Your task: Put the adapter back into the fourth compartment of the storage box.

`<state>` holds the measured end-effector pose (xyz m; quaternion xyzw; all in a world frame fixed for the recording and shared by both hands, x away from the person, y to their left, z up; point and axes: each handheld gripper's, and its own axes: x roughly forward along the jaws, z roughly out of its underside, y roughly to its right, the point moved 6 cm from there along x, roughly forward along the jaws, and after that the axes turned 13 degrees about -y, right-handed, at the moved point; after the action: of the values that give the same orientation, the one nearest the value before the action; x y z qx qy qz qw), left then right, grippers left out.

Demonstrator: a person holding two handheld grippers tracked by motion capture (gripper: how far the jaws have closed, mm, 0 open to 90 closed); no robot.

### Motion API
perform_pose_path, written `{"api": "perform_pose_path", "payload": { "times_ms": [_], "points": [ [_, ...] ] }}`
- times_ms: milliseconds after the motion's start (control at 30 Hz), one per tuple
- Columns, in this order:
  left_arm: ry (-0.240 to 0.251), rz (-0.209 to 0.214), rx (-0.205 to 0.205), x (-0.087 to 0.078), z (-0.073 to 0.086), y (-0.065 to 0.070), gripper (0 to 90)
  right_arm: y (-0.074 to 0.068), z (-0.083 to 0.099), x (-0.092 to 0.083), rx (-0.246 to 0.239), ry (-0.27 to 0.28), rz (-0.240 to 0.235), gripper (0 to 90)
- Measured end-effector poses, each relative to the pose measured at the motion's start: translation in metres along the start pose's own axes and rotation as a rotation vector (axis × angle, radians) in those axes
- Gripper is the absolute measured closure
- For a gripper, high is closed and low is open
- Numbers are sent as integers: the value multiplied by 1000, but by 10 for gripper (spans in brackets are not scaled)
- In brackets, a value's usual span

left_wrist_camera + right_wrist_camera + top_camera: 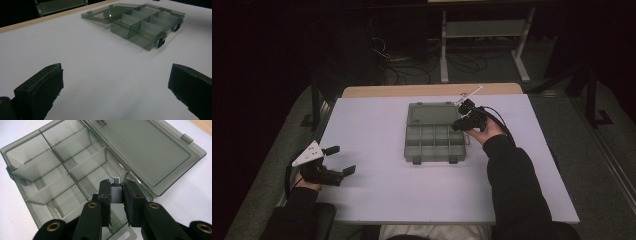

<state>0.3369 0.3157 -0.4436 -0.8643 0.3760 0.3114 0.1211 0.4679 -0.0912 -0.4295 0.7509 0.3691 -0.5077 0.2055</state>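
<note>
A smoky clear compartment box (434, 142) lies open in the middle of the white table (377, 195), its lid (431, 113) flat on the far side. My right gripper (458, 125) hangs over the box's right end, shut on a small dark block with a metal tip (116, 192). In the right gripper view the right gripper (117, 185) holds the block just above a compartment of the box (62, 170) next to the lid hinge, with the lid (140, 147) beyond. My left gripper (343, 160) rests open near the table's left edge. Between the left gripper's (116, 72) jaws is bare table, with the box (140, 25) farther off.
A strip of wooden tabletop (432, 90) shows behind the white surface. Beyond it stand a metal shelf frame (482, 35) and loose cables (412, 65) on the floor. The person's dark sleeve (512, 185) crosses the table's right front.
</note>
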Motion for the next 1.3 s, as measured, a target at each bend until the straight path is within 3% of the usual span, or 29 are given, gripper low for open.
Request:
{"api": "perform_pose_path", "payload": {
  "times_ms": [433,833,1167,1300],
  "points": [
    [0,2,0,0,0,0,0,10,4,13,29,-49,-1,747],
    [0,2,0,0,0,0,0,9,4,23,23,-83,-4,746],
    [0,2,-1,0,0,0,0,11,4,27,34,-90,-14,742],
    [1,2,0,0,0,0,0,11,4,25,40,-74,-29,684]
  ]
}}
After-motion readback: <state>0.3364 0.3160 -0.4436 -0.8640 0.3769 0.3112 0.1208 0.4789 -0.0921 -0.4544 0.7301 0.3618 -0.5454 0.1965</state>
